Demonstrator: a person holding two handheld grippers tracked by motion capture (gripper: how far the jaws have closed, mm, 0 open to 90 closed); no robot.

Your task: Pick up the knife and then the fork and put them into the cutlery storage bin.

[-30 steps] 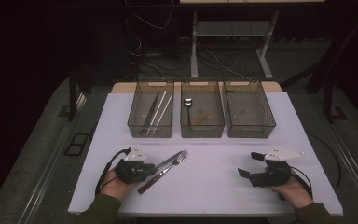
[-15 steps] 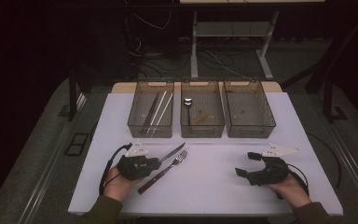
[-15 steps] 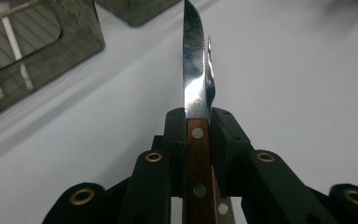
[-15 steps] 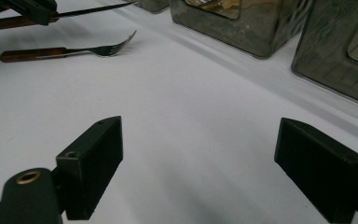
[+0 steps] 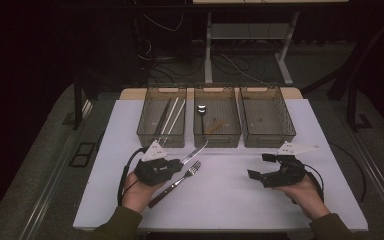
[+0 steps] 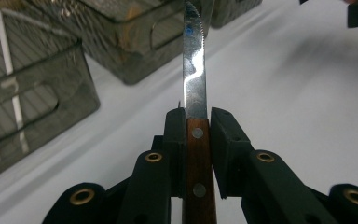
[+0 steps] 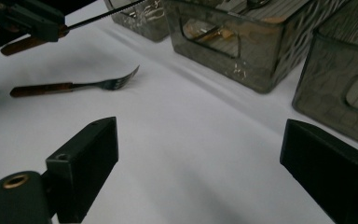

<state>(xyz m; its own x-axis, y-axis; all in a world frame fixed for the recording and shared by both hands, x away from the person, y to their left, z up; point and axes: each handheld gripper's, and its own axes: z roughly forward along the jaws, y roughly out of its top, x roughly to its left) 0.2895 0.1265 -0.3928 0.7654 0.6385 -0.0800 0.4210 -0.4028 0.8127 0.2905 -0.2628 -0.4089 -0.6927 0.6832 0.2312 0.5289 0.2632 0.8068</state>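
Landmark: middle basket (image 5: 217, 139). Its near wall plus the left basket (image 5: 162, 135) & right basket (image 5: 267, 136) form one barrier w/ slim gaps. Nearer than it, white mat (image 5: 230, 195) lies open; fork (image 5: 176, 183) lies near-left, under the held knife (image 5: 194, 153).

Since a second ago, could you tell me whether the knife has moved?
Yes. The knife, clamped in the left gripper, has lifted off the table toward the baskets; the fork stays put.

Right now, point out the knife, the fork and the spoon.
knife (image 6: 195, 70), left gripper view, on the blade.
fork (image 7: 42, 88), right gripper view, on the wooden handle.
spoon (image 5: 201, 108), high view, on the bowl.
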